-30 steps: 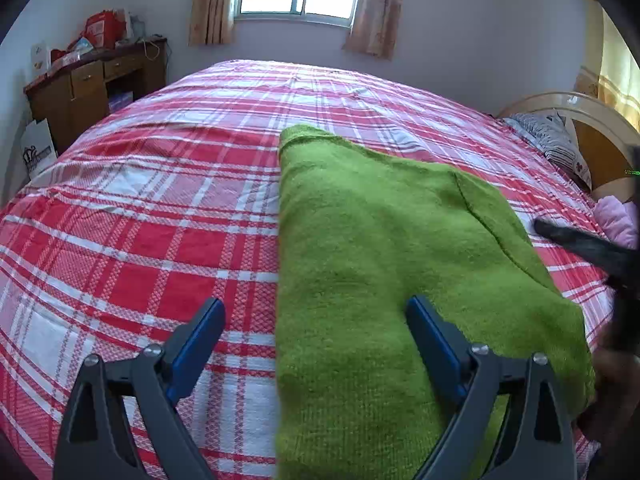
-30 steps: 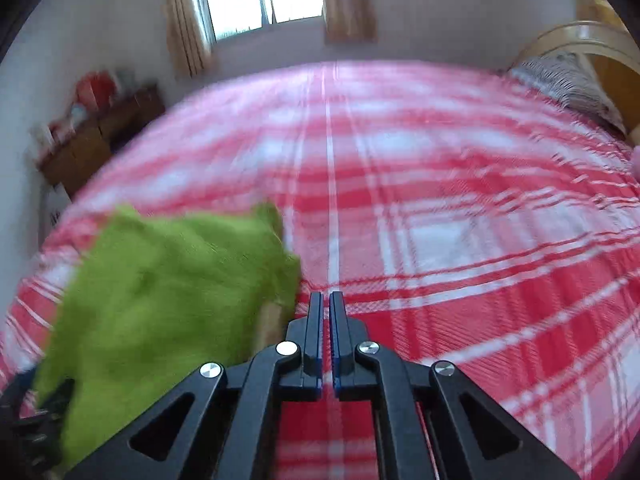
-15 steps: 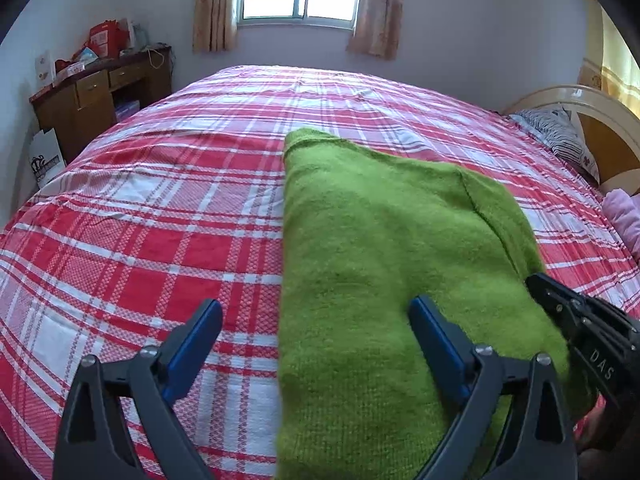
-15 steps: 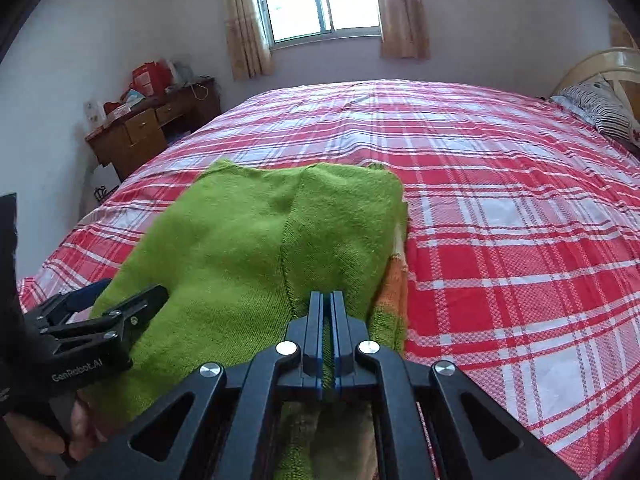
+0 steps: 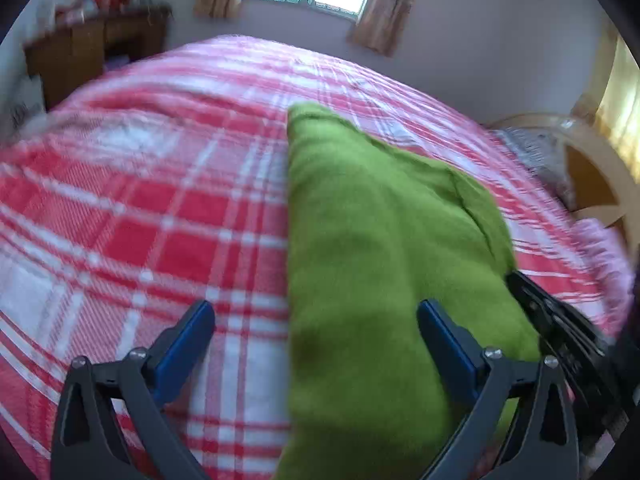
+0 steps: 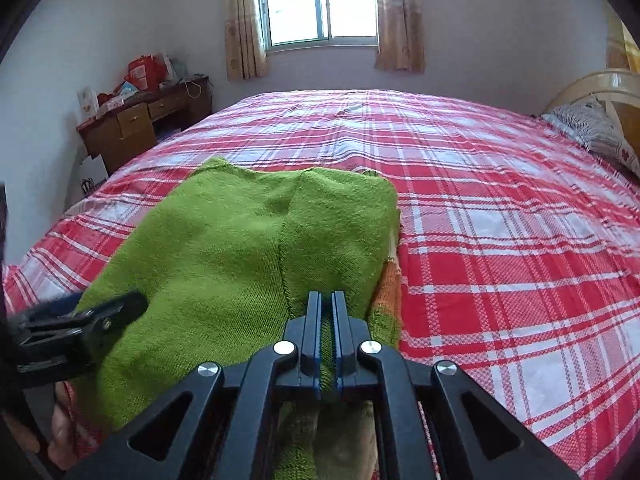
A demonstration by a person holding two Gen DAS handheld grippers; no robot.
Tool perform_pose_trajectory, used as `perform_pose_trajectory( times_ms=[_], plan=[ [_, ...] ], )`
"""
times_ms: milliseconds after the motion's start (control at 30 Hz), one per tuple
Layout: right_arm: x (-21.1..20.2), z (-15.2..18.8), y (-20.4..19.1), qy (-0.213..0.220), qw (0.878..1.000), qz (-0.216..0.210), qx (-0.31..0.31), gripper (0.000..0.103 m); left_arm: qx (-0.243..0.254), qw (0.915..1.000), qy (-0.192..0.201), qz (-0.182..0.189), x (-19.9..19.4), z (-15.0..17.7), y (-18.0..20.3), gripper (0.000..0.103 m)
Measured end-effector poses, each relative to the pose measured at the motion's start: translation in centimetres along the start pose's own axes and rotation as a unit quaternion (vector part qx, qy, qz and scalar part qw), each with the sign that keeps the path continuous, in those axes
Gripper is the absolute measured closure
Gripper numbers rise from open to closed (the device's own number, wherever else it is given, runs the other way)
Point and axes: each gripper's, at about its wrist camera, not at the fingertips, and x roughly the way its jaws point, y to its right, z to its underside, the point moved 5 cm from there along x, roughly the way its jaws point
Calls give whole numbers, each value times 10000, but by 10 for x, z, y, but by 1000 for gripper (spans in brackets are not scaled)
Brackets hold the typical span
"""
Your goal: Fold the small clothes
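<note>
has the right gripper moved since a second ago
Yes. The right gripper swung left from bare bedspread onto the green sweater, which it now clamps.

Green sweater [image 6: 240, 256] showing knitted wool-like cloth, matt, ribbed and fuzzy; orange knit patch [image 6: 390, 280] peeking at right edge. Plaid bedsheet [image 6: 500, 220] looking like woven cotton, matt, fine checked weave. Right gripper [image 6: 328, 340] showing matt black plastic frame, 4 shiny metal screw heads; blue pads lining fingers [image 6: 310, 320]. Left gripper [image 5: 316, 332] wearing matt dark plastic, smooth blue pads [image 5: 188, 336]. Desk [image 6: 136, 124] looking like brown wood, slightly glossy. Headboard [image 6: 600, 84] gleaming, smooth cream finish. Curtains [image 6: 400, 20] hanging as thin matt cloth.
</note>
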Motion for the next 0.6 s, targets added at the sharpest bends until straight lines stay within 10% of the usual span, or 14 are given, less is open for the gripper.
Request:
perform_pose_trajectory(
  times_ms=[100, 133, 167, 233, 367, 600],
  plan=[
    [-14, 6, 16, 73, 9963, -445, 737, 95, 398, 9989, -17, 250, -14, 0, 4, 14],
    [-21, 11, 24, 116, 9925, -607, 1056, 81, 534, 9980, 20, 344, -20, -2, 6, 16],
    [-27, 19, 37, 114, 9879, -607, 1425, 45, 650, 9971, 92, 395, -25, -7, 8, 16],
    [-34, 28, 55, 137, 9780, -579, 1998, 16, 758, 9954, 314, 500, -33, -22, 12, 16],
    [-32, 21, 76, 104, 9598, -1082, 2588, 16, 339, 9948, 279, 920, -17, -56, 12, 16],
    [9, -24, 48, -386, 9851, -972, 1362, 16, -274, 9923, -471, 1112, 41, -41, 4, 17]
  ],
)
